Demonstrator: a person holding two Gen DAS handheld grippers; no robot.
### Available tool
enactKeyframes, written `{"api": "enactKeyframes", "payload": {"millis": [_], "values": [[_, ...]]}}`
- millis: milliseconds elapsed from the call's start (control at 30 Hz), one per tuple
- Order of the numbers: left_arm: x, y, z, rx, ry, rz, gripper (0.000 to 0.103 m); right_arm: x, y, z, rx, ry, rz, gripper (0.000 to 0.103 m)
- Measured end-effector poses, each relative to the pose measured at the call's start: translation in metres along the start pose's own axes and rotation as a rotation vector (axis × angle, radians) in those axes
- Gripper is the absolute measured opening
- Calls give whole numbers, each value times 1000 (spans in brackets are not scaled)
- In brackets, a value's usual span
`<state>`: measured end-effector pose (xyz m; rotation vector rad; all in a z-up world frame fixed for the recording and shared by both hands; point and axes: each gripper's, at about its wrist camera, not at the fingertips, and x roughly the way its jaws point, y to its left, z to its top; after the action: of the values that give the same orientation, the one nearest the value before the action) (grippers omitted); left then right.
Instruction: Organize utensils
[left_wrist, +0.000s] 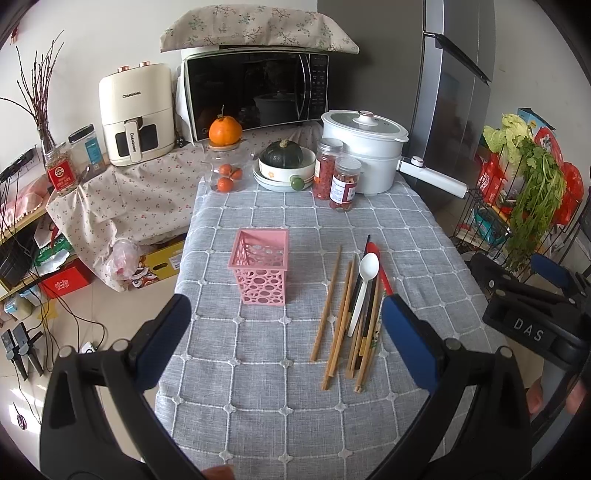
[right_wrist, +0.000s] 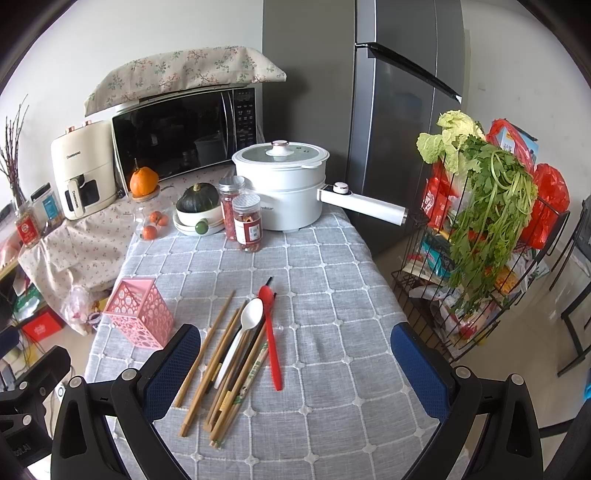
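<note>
A pink perforated utensil holder (left_wrist: 262, 266) (right_wrist: 139, 314) stands upright and empty on the grey checked tablecloth (left_wrist: 258, 369). To its right lies a loose heap of several wooden chopsticks (left_wrist: 334, 306) (right_wrist: 207, 369), with a white spoon (left_wrist: 364, 286) (right_wrist: 242, 336) and a red spoon (right_wrist: 271, 332) (left_wrist: 384, 278) on top. My left gripper (left_wrist: 286, 336) hovers open above the near part of the table, nothing between its blue pads. My right gripper (right_wrist: 295, 365) is open too, just near of the heap, holding nothing. Its black body (left_wrist: 528, 306) shows at the right of the left wrist view.
At the table's far end stand a white electric pot (right_wrist: 284, 184) with a long handle, two jars (right_wrist: 242, 218), a bowl holding a squash (right_wrist: 195, 210) and a glass jar of oranges (left_wrist: 225, 170). A microwave and air fryer sit behind. A wire rack with greens (right_wrist: 480, 229) stands right.
</note>
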<state>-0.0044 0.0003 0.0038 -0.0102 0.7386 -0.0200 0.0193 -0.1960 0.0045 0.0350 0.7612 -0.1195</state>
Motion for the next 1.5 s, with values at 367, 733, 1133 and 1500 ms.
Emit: {"api": "enactKeyframes", "payload": {"millis": [367,733,1133,1500], "values": [[-2,1,0,0,-5,-1,102,1,0,-1,-1,4,3,103],[-1,2,0,2,-11,4,102,1,2,-3,0,9,2,103],[0,5,0,2,-16,12,102,2,0,-1,4,9,2,103],[46,-12,7,118,96,61,102,42,-26,11,93,73,6,103]]}}
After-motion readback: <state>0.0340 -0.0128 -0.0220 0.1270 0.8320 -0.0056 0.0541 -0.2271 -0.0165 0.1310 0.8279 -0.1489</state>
